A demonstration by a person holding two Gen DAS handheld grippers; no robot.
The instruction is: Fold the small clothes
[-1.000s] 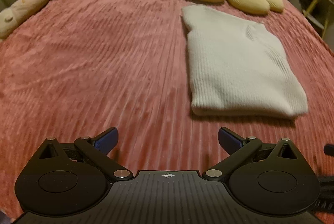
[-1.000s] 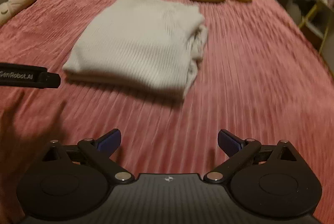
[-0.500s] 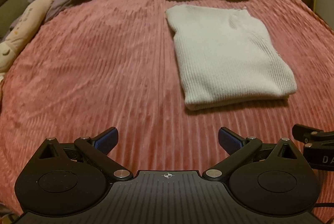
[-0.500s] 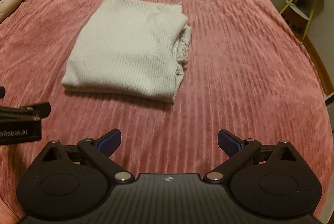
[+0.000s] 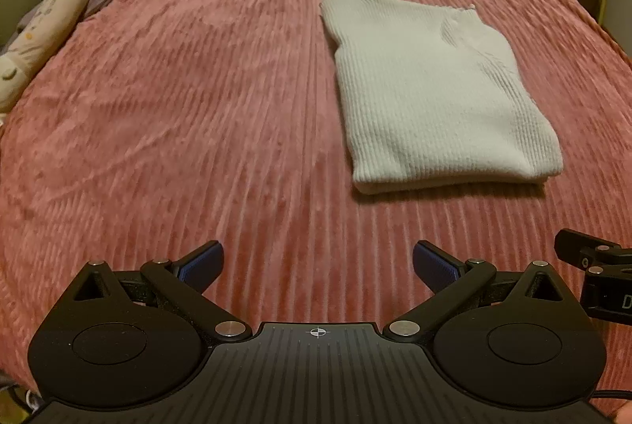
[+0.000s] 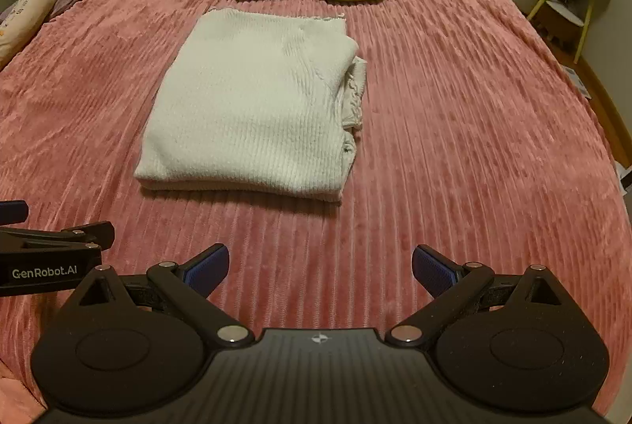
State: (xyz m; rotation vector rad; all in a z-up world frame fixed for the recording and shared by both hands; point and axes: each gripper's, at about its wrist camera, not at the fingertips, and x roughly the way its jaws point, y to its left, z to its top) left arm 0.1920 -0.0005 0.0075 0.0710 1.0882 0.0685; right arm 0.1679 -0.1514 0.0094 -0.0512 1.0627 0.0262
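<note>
The left gripper (image 5: pixel 318 260) is held low and level, its two black linkage arms splayed toward 10 and 2 o'clock. Its blue-padded fingers (image 5: pixel 201 260) stand wide apart, with nothing between them. The right gripper (image 6: pixel 320 262) sits in the same pose: arms spread, blue fingers (image 6: pixel 432 268) spaced well apart and gripping nothing. The two tools are side by side and close together. In the left wrist view, part of the right gripper (image 5: pixel 600 278) shows at 3 o'clock; in the right wrist view, part of the left gripper (image 6: pixel 51 254) shows at 9 o'clock. Neither fingertip pair touches anything.
</note>
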